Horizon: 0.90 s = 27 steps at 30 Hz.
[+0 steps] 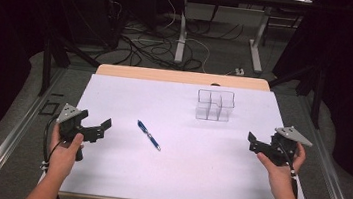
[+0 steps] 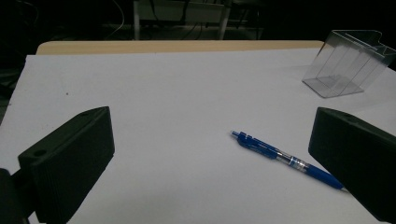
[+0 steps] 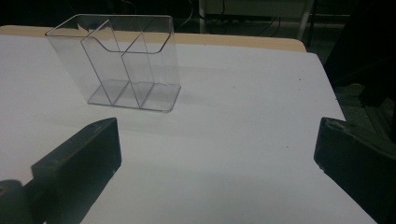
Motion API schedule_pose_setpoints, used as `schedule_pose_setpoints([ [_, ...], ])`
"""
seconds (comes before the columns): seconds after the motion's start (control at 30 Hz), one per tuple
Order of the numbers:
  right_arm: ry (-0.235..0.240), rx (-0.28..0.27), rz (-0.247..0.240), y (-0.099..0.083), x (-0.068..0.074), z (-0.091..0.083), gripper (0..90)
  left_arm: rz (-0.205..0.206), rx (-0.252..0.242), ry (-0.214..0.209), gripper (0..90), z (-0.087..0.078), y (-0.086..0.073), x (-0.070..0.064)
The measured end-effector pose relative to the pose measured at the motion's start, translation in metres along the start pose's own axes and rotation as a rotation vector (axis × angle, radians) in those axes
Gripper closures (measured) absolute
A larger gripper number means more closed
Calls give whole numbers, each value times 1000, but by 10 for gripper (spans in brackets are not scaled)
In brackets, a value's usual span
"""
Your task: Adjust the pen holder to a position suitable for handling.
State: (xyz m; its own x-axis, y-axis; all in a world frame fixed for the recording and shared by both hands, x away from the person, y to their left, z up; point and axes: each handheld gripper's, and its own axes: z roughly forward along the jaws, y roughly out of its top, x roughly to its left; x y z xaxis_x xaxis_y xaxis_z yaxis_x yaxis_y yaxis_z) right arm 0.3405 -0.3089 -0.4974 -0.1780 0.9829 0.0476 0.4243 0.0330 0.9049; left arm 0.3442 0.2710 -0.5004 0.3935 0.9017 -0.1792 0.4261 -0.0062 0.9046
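Note:
A blue pen (image 1: 149, 135) lies flat on the white table top (image 1: 180, 180), left of centre. A clear plastic holder (image 1: 214, 105) with several compartments stands empty toward the back right. My left gripper (image 1: 95, 120) is held in a hand at the table's left side, open, with nothing between its jaws. In the left gripper view the pen (image 2: 285, 158) lies ahead and to the right, its tip end passing behind the right jaw, and the holder (image 2: 345, 63) is farther off. My right gripper (image 1: 262, 141) is open at the right edge and faces the holder (image 3: 121, 65).
A wooden table edge (image 1: 182, 76) shows beyond the white sheet. Behind it are table legs (image 1: 182, 34) and loose cables on the floor (image 1: 145, 43). Dark curtains and frame bars flank both sides. The white sheet spreads bare between the two grippers.

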Motion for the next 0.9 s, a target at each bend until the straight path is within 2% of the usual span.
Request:
schedule_pose_setpoints([
  [0.17, -14, 16, 9, 3, 4, 5, 77, -15, 1, 3, 1, 0, 1, 1],
  [0.2, -15, 36, 3, 5, 4, 5, 96, -15, 2, 6, 1, 0, 2, 1],
  [0.27, -11, 20, 2, 5, 5, 8, 130, -23, 4, 5, 1, 1, 2, -1],
  [0.3, -8, 13, -9, 6, 7, 11, 165, -6, 1, 2, 1, 0, 2, -1],
  [0.33, -8, 13, -9, 6, 7, 11, 165, -6, 1, 2, 1, 0, 2, -1],
  [0.37, 1, 11, -36, 6, 7, 13, 218, 1, -1, 7, 1, 1, 3, -1],
  [0.4, 1, 11, -36, 6, 7, 13, 218, 1, -3, 8, 1, 1, 3, -2],
  [0.43, 26, -5, -40, 7, 8, 16, 267, 1, -5, 8, 1, 1, 3, -2],
  [0.57, 43, 9, -61, 9, 9, 20, 316, 0, -11, 9, 1, 1, 3, -2],
  [0.6, 70, 2, -60, 11, 10, 25, 334, 1, -12, 8, 1, 0, 3, -2],
  [0.9, 84, 9, -57, 26, 12, 39, 424, 14, -8, 6, 1, 0, 2, -4],
])
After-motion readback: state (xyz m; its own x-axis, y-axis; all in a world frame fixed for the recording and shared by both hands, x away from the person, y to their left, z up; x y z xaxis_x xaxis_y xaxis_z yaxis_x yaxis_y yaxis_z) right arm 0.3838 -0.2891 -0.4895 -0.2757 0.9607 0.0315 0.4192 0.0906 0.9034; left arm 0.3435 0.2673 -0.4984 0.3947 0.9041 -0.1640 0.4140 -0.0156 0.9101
